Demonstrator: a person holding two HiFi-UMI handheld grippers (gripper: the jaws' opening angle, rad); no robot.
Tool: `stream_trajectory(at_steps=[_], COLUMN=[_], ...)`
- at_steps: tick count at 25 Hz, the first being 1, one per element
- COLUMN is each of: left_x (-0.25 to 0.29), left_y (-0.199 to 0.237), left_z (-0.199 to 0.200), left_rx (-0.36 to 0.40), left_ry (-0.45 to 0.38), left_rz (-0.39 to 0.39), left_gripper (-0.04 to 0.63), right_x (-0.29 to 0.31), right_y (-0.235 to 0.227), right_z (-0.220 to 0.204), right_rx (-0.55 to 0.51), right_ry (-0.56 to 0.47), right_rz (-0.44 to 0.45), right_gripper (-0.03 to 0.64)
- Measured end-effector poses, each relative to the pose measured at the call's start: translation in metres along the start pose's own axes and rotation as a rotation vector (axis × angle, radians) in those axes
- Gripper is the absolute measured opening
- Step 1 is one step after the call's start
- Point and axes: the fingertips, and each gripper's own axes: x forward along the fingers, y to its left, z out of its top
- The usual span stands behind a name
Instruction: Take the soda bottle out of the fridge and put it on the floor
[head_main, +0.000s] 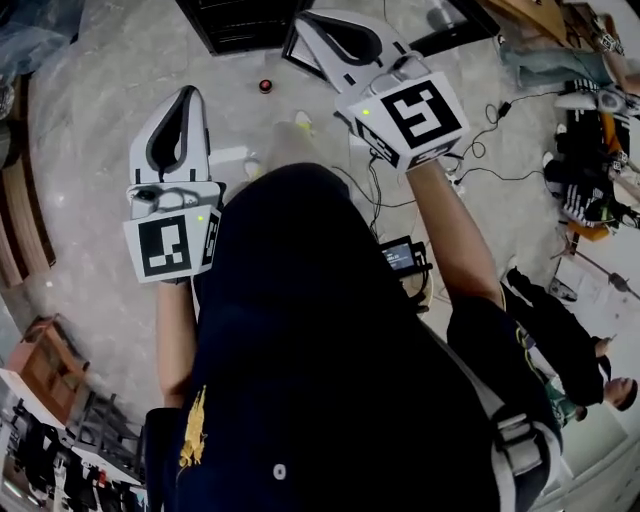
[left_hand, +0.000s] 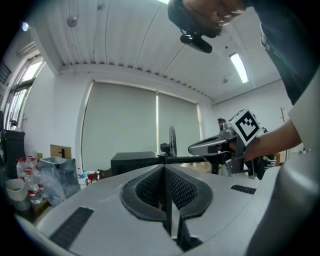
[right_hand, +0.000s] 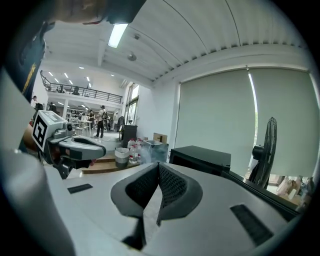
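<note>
No soda bottle shows clearly in any view. A small round thing with a red top (head_main: 265, 85) stands on the floor in front of the black fridge (head_main: 240, 25); I cannot tell what it is. My left gripper (head_main: 187, 95) is held level, shut, with nothing between its pads (left_hand: 164, 167). My right gripper (head_main: 305, 28) is also shut and empty (right_hand: 159, 167), and it reaches further toward the fridge. The fridge shows as a low black box behind both sets of jaws (left_hand: 135, 160) (right_hand: 200, 157). Each gripper sees the other off to the side: the right one (left_hand: 210, 146), the left one (right_hand: 75, 145).
A standing fan (right_hand: 265, 150) is right of the fridge. Water bottles (right_hand: 132, 150), a bucket (right_hand: 121, 156) and a wrapped box (left_hand: 57, 177) stand left of it. Cables (head_main: 480, 150) run over the floor at the right. Another person (head_main: 570, 350) stands at the lower right.
</note>
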Motion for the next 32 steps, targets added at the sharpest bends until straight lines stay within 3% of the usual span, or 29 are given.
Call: stream_trajectory(at_steps=[11,16,18,20,22,26,30,32], left_x=[-0.010,-0.004,-0.004,-0.009,-0.013,-0.020,-0.025,-0.027], left_y=[-0.001,-0.008,-0.008,-0.004,-0.001,0.007,0.022,0.026], left_z=[-0.005,-0.002,-0.012,-0.034,-0.050,-0.044,-0.052,-0.057], left_rx=[0.003,-0.006,0.021,0.041,0.023,-0.090,-0.081,-0.109], left_ry=[0.017,-0.021,0.012,0.119,0.201,0.104,0.127,0.145], left_rz=[0.040,0.058,0.055,0.059,0.079,0.125,0.146,0.147], left_gripper=[0.018,0.018,0.018,0.018,0.017,0.018,0.018,0.018], right_x=[-0.013,-0.016,-0.014,-0.009,-0.004,0.003,0.014,0.014], right_y=[-0.002,-0.005,-0.005,-0.002,-0.001,0.000,-0.004,-0.012], right_z=[-0.010,-0.020,-0.024,-0.027,-0.029,-0.038,-0.046,-0.055], right_rx=[0.052,0.066,0.065,0.076,0.091,0.111,0.130,0.138], right_ry=[0.013,0.027,0.038,0.049,0.057,0.079,0.095,0.140], right_rz=[-0.017,-0.017,-0.020,-0.023,-0.025,-0.029,-0.051,-0.111], right_gripper=[-0.005,-0.005,-0.005,-0.005,-0.005,-0.004,-0.005,-0.005])
